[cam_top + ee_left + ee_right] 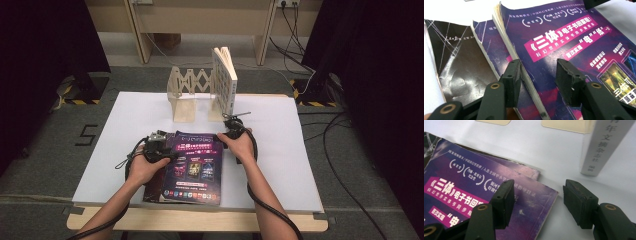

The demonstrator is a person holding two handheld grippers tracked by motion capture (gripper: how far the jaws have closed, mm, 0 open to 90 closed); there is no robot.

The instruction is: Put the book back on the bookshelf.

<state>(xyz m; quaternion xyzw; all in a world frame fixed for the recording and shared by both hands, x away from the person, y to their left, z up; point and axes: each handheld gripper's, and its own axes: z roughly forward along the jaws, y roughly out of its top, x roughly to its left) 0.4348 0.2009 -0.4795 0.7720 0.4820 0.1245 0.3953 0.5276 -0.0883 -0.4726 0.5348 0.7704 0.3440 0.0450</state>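
1. Left gripper [159, 145], seen from the high view, sits at the left edge of the purple magazine [195, 165], which lies on top of a small stack near the front of the white table sheet [280, 150]. My right gripper [234, 127] is at the magazine's far right corner. Behind them a wooden expanding book rack [192, 90] holds one upright book [225, 80], well apart from the stack.

2. From the left gripper view, my left gripper [537, 75] is spread open, straddling the spine edge of the purple magazine [574, 50]: one jaw is off the edge over the second magazine [491, 52] beneath, the other over the cover. I cannot tell whether either jaw touches. A dark book [456, 62] lies lowest, fanned out to the side.

3. From the right gripper view, my right gripper [539, 197] is also released, jaws wide. One jaw hangs over the purple magazine [474, 195] near its corner, the other over the bare white sheet [544, 152]. The upright book's spine [602, 145] stands just beyond.
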